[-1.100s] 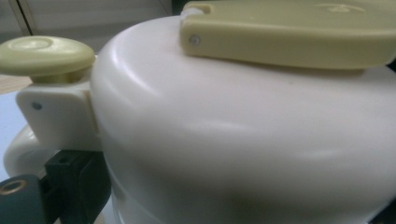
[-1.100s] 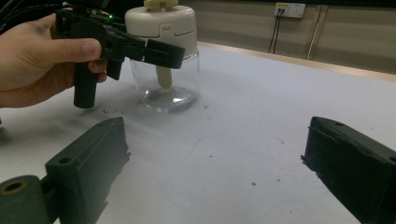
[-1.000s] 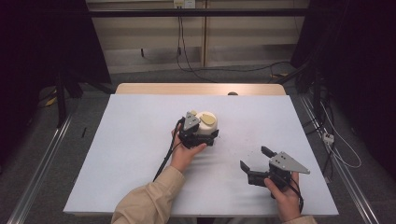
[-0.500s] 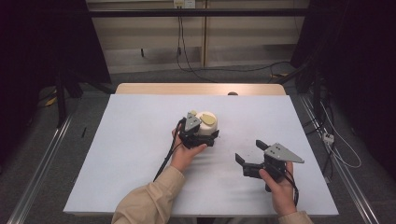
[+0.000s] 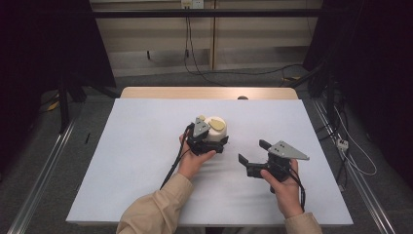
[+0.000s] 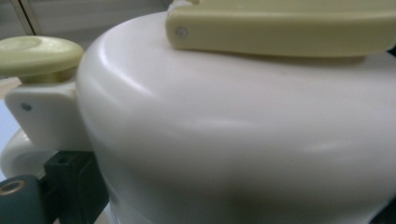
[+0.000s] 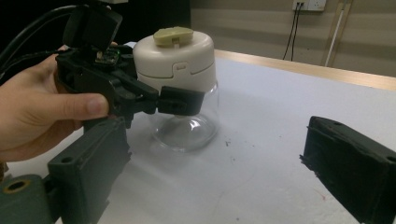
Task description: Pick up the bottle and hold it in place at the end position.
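Left hand-held gripper (image 5: 214,141) clamps jar (image 7: 180,88) below white lid; right hand-held gripper (image 5: 254,153) gapes wide nearby. Risk: smooth glass slips, jar tips on counter (image 5: 136,146).

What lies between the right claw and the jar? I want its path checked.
Only bare white table, in the high view and right gripper view, between the right claw and the jar.

Left claw (image 5: 214,141) clamped tight; right claw (image 5: 253,152) hovers, jaws spread wide.
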The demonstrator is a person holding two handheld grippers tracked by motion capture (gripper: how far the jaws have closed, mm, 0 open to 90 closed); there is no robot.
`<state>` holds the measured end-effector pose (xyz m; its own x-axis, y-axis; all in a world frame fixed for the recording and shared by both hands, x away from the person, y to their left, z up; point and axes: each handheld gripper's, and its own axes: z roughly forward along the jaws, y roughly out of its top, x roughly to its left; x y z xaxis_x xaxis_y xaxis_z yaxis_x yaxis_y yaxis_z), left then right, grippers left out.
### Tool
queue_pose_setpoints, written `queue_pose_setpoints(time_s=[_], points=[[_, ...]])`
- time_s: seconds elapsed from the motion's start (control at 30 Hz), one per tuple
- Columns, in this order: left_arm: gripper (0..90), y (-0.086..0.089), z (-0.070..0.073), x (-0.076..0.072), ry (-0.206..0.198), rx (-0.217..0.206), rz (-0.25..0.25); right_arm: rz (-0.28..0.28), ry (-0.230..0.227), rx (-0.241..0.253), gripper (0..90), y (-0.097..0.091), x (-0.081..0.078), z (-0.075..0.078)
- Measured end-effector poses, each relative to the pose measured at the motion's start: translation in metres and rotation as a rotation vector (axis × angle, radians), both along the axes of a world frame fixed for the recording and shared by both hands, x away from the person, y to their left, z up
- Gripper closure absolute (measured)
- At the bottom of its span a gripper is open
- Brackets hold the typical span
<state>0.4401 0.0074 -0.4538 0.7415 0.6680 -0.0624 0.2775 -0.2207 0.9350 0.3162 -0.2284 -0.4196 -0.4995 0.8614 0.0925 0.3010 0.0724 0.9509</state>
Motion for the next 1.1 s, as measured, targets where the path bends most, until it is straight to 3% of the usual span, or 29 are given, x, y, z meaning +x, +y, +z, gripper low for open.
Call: queue_pose_setpoints(time_s=[0.2, 0.47, 0.7, 1.1], points=[[5.0, 0.0, 0.0, 0.0, -0.003, 0.002, 0.0, 0.016, 0.007, 0.02, 7.4, 0.004, 0.005, 0.004], [5.0, 0.0, 0.0, 0.0, -0.006, 0.009, -0.001, 0.013, 0.021, 0.002, 5.8, 0.009, 0.011, 0.008], [5.0, 0.0, 0.0, 0.0, -0.008, 0.013, -0.001, 0.022, 0.037, 0.032, 7.5, 0.013, 0.015, 0.013], [5.0, -0.001, 0.0, 0.0, -0.004, 0.008, 0.001, 0.064, 0.038, 0.02, 19.6, 0.022, 0.024, 0.019]])
